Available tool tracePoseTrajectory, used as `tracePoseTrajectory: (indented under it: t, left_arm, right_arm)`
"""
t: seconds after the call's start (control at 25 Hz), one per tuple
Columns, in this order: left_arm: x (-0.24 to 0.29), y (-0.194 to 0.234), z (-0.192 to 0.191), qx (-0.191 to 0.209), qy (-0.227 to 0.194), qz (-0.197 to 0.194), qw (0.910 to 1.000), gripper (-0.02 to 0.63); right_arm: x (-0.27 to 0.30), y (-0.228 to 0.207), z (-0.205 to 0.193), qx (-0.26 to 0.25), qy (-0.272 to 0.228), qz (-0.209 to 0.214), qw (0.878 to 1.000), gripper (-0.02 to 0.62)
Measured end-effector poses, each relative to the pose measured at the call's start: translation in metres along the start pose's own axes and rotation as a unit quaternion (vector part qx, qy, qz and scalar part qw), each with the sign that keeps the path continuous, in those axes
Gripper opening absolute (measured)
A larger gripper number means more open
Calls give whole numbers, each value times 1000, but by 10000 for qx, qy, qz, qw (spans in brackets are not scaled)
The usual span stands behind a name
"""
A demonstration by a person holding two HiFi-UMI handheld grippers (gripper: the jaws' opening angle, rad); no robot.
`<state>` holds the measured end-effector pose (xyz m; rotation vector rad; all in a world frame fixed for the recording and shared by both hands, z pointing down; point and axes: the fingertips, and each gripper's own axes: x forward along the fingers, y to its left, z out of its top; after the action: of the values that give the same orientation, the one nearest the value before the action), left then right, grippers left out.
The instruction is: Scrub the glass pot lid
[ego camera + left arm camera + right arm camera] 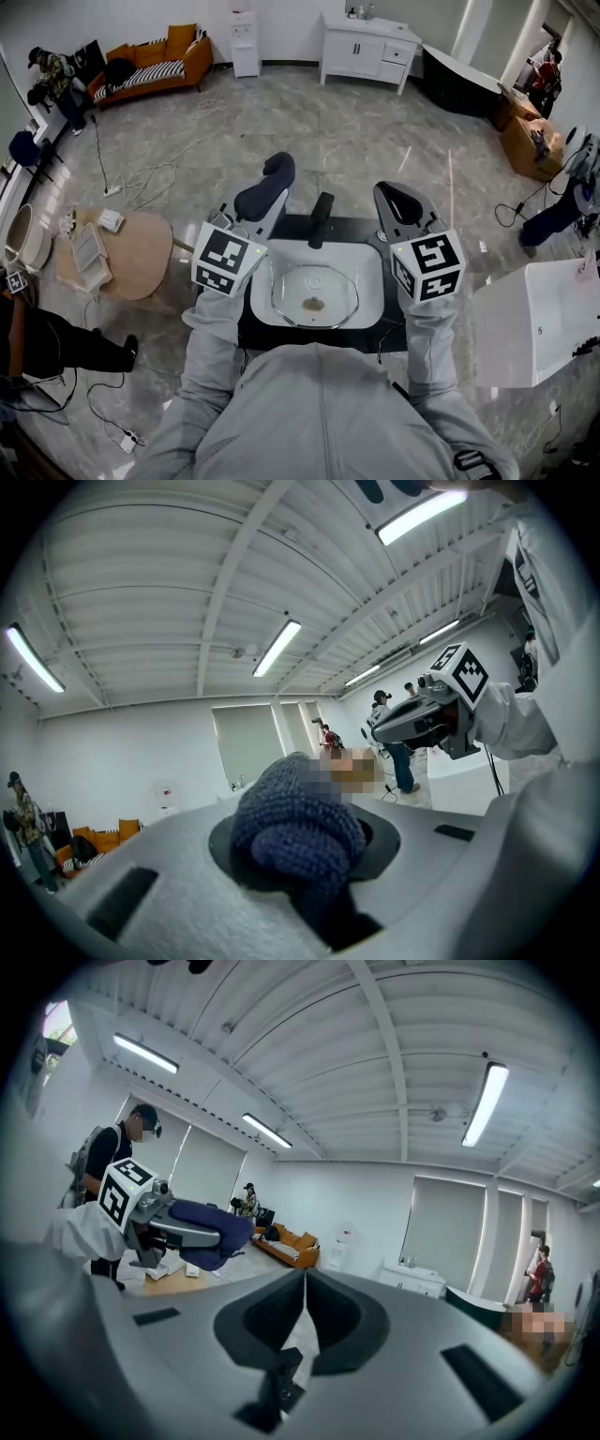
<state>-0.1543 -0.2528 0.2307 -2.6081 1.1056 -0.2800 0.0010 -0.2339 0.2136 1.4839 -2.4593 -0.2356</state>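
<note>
The glass pot lid [315,294] is lying flat in the white sink basin [367,302], just below the middle of the head view. A brownish spot is showing at its centre, and at this size it may be dirt or the lid's knob.

The left gripper [272,180] is hovering at about 10 o'clock from the lid, off the glass, with its jaws pointing up and away toward the room. Its jaws are clamping a dark blue knitted cloth [298,822], which is bulging out between them in the left gripper view. The right gripper [399,201] is hovering at about 2 o'clock from the lid, also apart from it. Its jaws are pressing together along a thin seam with nothing between them [303,1309]. The person's grey sleeves are reaching in from 6 o'clock.

A black faucet [322,217] is standing at 12 o'clock from the lid, at the basin's far edge. The basin is sitting in a black countertop [251,330].

Beyond, pale marbled floor [328,131] is spreading out with cables trailing over it. A round wooden table [131,253] is standing at 9 o'clock, an orange sofa [150,58] at 11 o'clock, a white cabinet [368,49] at 12 o'clock, and a white box-like unit [534,319] at 3 o'clock. Other people are standing along the room's edges.
</note>
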Motion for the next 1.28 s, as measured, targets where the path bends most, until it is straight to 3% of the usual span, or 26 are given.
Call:
tracePoseTrajectory:
  t: [0.52, 1.28]
  left_arm:
    - [-6, -3, 13, 352, -22, 67, 9994, 83]
    - [-1, -11, 7, 330, 41, -40, 9994, 84]
  right_arm:
    - [2, 8, 3, -166, 27, -4, 9999, 31]
    - [6, 10, -7, -118, 121, 94, 9998, 29]
